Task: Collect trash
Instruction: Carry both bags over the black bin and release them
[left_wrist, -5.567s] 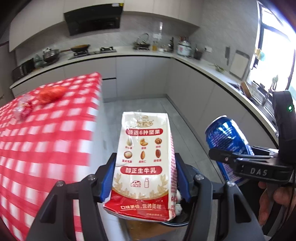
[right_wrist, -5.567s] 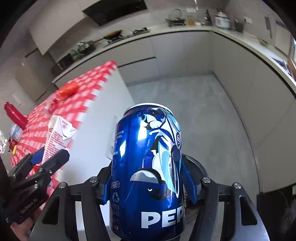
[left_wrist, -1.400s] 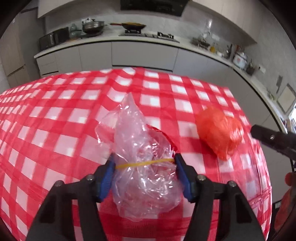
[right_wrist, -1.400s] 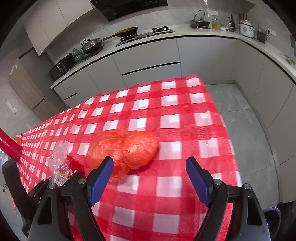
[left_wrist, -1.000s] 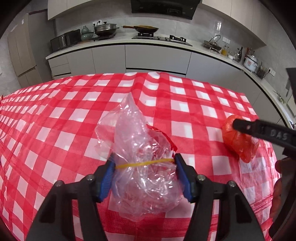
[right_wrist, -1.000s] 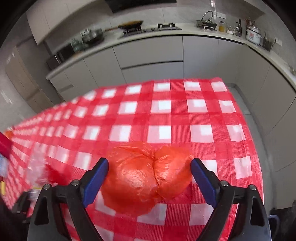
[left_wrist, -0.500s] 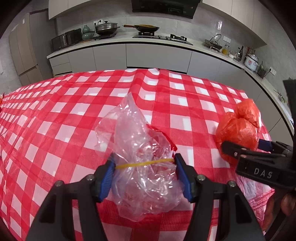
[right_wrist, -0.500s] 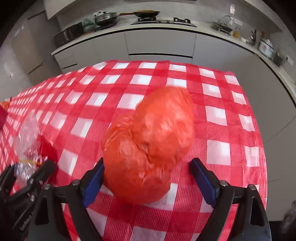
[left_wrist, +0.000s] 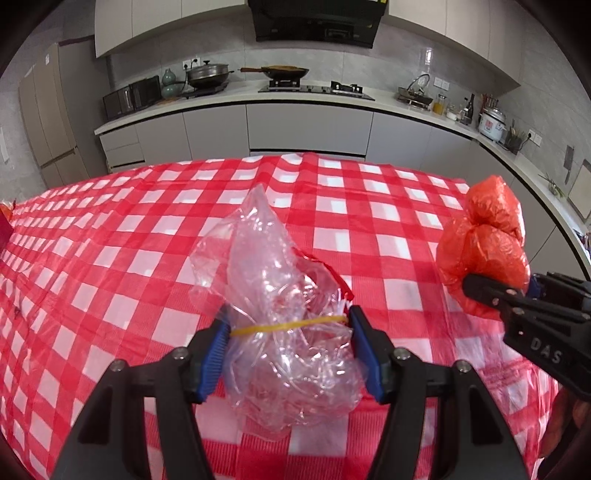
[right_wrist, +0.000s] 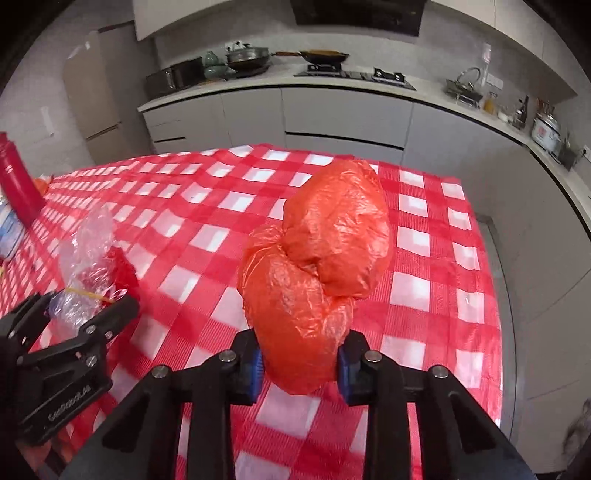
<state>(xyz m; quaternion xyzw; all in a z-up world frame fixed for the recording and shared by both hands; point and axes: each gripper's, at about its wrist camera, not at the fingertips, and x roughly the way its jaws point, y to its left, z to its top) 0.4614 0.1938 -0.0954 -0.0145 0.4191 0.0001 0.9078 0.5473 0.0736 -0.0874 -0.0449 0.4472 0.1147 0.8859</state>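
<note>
Your left tongs (left_wrist: 288, 350) are clamped on the clear plastic bag (left_wrist: 284, 314), their blue pads pressing it from both sides just at the yellow rubber band (left_wrist: 288, 325) that cinches it. The bag bulges below the band toward the camera and rises in a crumpled peak above it, with a scrap of red (left_wrist: 332, 275) showing at its right side. It hangs in front of the red-and-white checked table (left_wrist: 110, 258); you cannot tell from the left wrist view whether its underside touches the cloth.

Your right tongs (right_wrist: 299, 363) are closed on the orange plastic bag (right_wrist: 317, 273), gripping its lower lobe between the blue pads, while the upper lobe stands up and leans to the right above them. From the left wrist view the same orange bag (left_wrist: 484, 243) sits at the right edge of the table, clear of the cloth, with the right tongs (left_wrist: 491, 291) reaching in from the right.

From the right wrist view the left tongs (right_wrist: 74, 314) and the clear bag (right_wrist: 88, 258) lie at the lower left, well apart from the orange bag. A red bottle (right_wrist: 16, 181) stands at the far left of the table. Behind the table runs a grey kitchen counter (left_wrist: 314, 99) with a wok (left_wrist: 284, 70) on the hob.
</note>
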